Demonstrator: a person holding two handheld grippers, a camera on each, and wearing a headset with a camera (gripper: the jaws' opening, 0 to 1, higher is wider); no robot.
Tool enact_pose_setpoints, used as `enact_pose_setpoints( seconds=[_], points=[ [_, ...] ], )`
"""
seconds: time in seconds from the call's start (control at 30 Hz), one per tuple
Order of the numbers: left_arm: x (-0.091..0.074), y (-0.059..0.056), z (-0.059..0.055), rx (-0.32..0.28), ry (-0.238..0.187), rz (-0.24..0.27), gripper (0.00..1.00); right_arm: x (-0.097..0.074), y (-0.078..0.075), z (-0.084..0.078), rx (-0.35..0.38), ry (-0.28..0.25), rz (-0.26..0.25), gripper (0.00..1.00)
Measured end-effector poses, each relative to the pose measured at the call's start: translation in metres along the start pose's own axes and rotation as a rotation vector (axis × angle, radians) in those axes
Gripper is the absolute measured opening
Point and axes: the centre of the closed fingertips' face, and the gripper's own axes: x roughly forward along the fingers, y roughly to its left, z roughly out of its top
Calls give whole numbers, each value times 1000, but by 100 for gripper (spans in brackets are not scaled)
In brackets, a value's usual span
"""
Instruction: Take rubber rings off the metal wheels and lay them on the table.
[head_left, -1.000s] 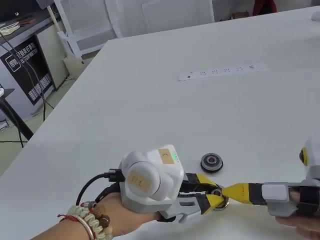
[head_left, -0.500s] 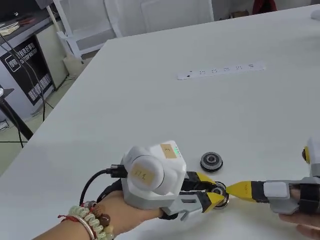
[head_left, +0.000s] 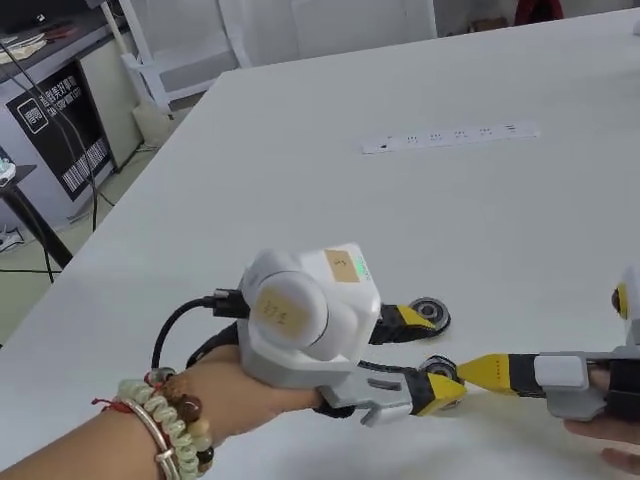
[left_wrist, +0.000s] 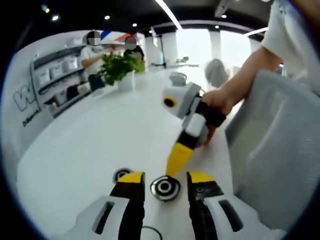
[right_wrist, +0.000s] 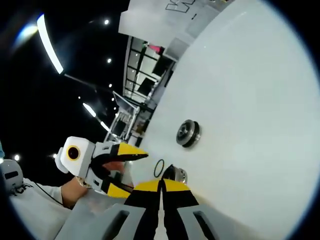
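Fencing wheel (left_wrist: 165, 187) between spread jaws of left gripper (left_wrist: 166, 176) to stop it sliding, while poking its rim with closed-up right gripper (right_wrist: 161, 182), likely to pry rubber ring off.

1. The left hand (head_left: 235, 400) grips the left gripper (head_left: 428, 355) from behind, with the forearm coming in from the lower left. Its yellow-tipped jaws stand spread apart
2. The right hand (head_left: 612, 440) holds the right gripper (head_left: 468, 372) low and level, with its jaws pressed together into one point
3. The right gripper's tip sits just ahead of the gap between the left gripper's jaws
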Motion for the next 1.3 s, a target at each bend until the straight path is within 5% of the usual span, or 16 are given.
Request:
enact_pose_setpoints(
  seconds=[0.47,0.57,0.63,0.8,1.3],
  points=[
    [-43,8,21,62,-34,17,46,-5,5,-1,-65,22,-15,0],
    [-57,13,19,71,-30,44,48,-5,7,0,-70,19,-7,0],
    [-64,15,18,72,-29,57,49,-5,19,7,-37,-16,48,0],
    [-88,19,15,60,-39,95,53,-11,14,12,-76,-17,6,0],
    [-139,21,1,0,-63,203,66,-33,23,23,-110,-37,-16,0]
  ],
)
